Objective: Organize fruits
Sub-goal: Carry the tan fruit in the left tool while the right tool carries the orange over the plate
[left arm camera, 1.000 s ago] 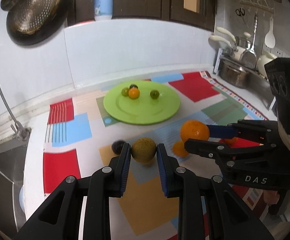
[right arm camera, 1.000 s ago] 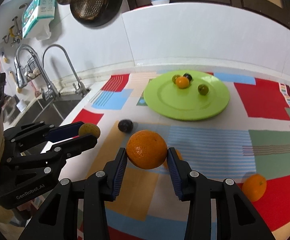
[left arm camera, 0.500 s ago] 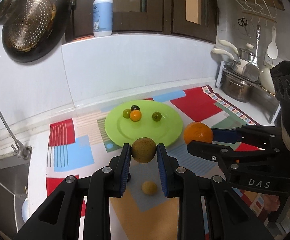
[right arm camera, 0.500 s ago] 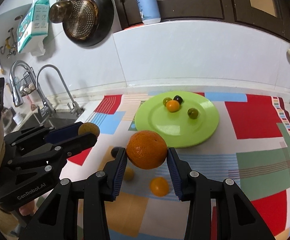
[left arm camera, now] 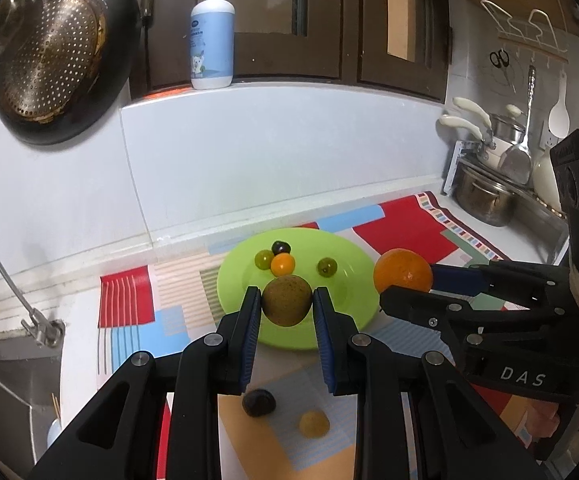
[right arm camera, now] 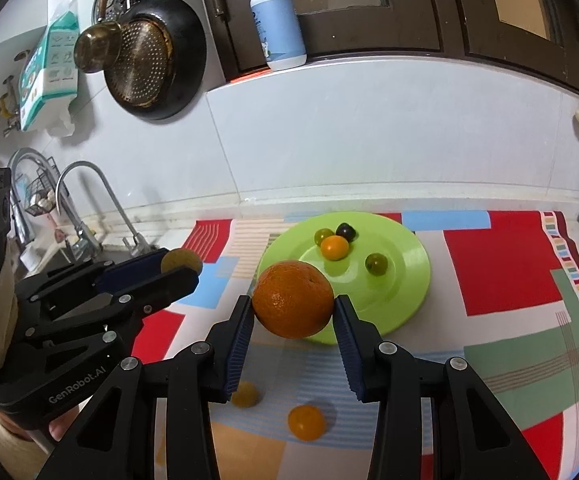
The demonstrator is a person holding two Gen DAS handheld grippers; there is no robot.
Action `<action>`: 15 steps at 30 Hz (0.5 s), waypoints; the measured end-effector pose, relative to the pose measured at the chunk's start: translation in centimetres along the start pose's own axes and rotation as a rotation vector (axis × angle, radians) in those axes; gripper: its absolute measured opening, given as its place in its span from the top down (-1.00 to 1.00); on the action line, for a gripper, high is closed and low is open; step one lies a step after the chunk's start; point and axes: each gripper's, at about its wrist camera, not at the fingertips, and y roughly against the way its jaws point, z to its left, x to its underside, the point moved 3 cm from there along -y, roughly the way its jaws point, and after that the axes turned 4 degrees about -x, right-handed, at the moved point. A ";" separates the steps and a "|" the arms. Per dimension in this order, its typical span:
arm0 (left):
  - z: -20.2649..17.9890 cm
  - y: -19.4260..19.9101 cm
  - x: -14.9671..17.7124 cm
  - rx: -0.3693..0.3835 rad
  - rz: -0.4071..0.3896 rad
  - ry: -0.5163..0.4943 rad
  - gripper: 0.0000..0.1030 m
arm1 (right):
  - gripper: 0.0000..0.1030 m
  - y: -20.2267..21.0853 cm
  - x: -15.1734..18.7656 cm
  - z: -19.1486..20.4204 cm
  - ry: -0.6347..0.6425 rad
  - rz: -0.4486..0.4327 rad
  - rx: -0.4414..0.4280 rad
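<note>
Orange (right arm camera: 292,299) between right fingers (right arm camera: 238,340), kiwi (left arm camera: 287,299) between left fingers (left arm camera: 249,336)

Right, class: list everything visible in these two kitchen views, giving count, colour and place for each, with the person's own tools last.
Plate: one, lime green, on the patterned mat.
Small fruits on plate: four; two green, one orange, one dark.
Loose fruits on mat: dark, yellowish, small orange.
Soap bottle: one, white-blue, on the ledge.
Pan: one, black, hanging on wall.
Faucet: one, silver, left by the sink.
Left claw: black, holding a brown-green fruit.
Right claw: black, holding an orange.
</note>
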 end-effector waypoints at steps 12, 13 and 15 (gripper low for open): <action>1.3 -3.8 -2.7 0.025 0.046 0.019 0.48 | 0.18 -2.5 -3.3 -1.6 -0.026 0.005 0.039; 1.4 -4.3 -2.9 0.026 0.051 0.019 0.48 | 0.18 -2.9 -3.6 -1.9 -0.031 0.006 0.043; 1.6 -5.0 -3.1 0.027 0.060 0.021 0.48 | 0.18 -3.4 -4.0 -2.2 -0.040 0.011 0.053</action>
